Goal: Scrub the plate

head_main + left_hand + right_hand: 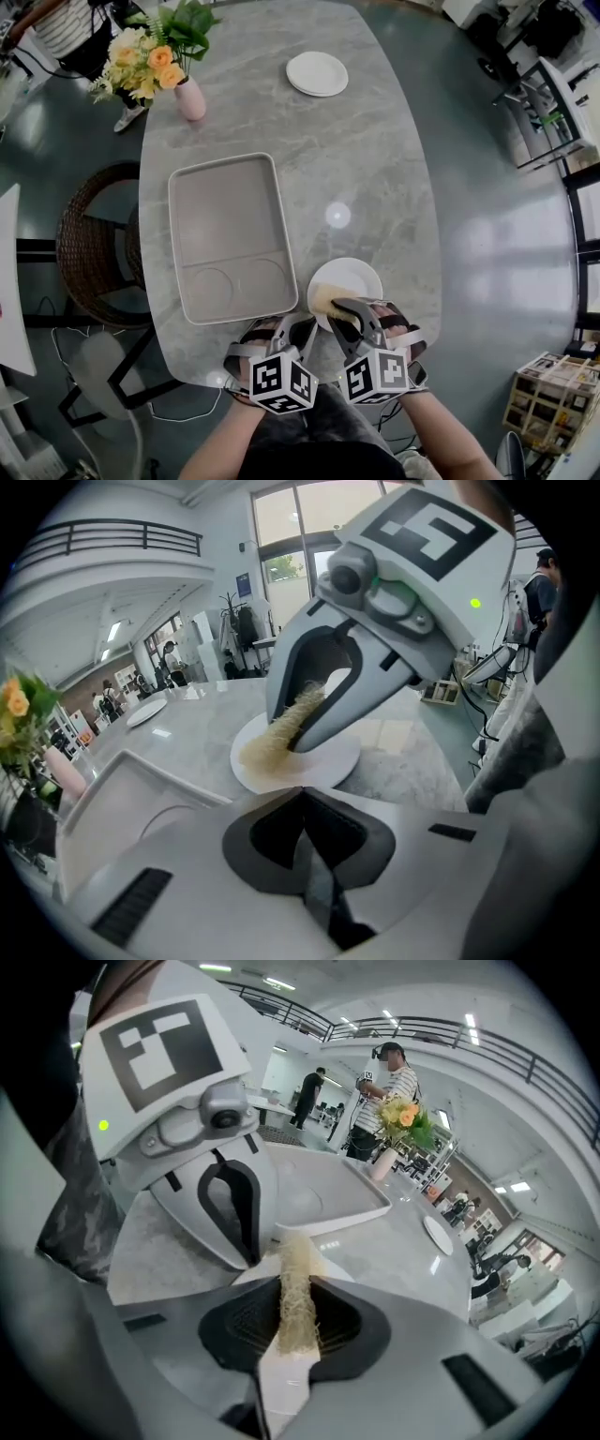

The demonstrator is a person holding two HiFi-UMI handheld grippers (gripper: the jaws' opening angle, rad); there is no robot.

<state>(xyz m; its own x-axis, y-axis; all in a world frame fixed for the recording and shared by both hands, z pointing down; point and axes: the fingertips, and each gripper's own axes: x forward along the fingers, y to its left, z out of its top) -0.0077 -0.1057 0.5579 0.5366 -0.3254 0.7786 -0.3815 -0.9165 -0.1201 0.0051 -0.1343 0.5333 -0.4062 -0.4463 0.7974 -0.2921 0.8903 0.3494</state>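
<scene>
A small white plate (358, 276) lies near the table's front edge. On its near left part rests a yellow fibrous scrub pad (324, 299), and my right gripper (339, 315) is shut on it. In the right gripper view the pad (298, 1309) stands upright between the jaws, with its end down on the plate. My left gripper (306, 324) is at the plate's near left rim, jaws closed and seemingly pinching that rim. The left gripper view shows the plate (330, 761), the pad (274, 738) pressed onto it, and my own left gripper (302, 795) at the plate's edge.
A large grey compartment tray (225, 234) lies just left of the plate. A second white plate (317, 73) sits at the far end, and a pink vase of flowers (190, 98) at the far left. A wicker chair (92, 246) stands left of the table.
</scene>
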